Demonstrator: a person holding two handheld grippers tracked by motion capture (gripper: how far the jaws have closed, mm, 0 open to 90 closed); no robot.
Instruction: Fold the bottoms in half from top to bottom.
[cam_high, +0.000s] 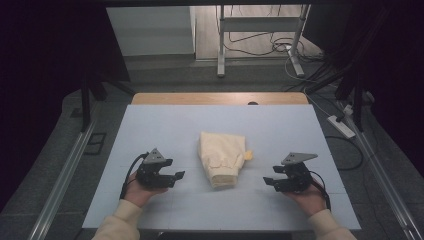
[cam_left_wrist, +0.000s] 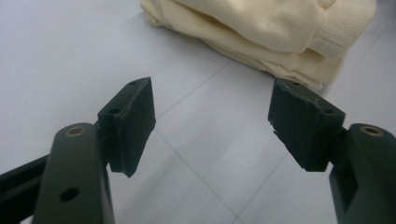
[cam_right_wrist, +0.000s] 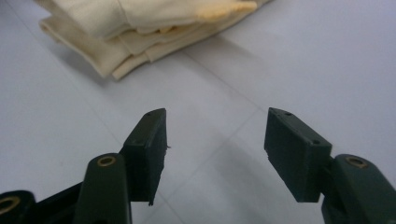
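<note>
The folded cream garment (cam_high: 222, 157) lies near the middle of the white table cover (cam_high: 165, 125), its long axis running from the far edge toward the near edge, the thick folded end pointing at me. My left gripper (cam_high: 176, 176) sits just left of that near end and my right gripper (cam_high: 270, 182) just right of it, both pointing inward, so the bundle lies between them and slightly farther from the near edge. Both pairs of jaws stand apart with nothing between them, bare cover under each. Neither hand looks clearly nearer; I judge either could reach the near end first.
</note>
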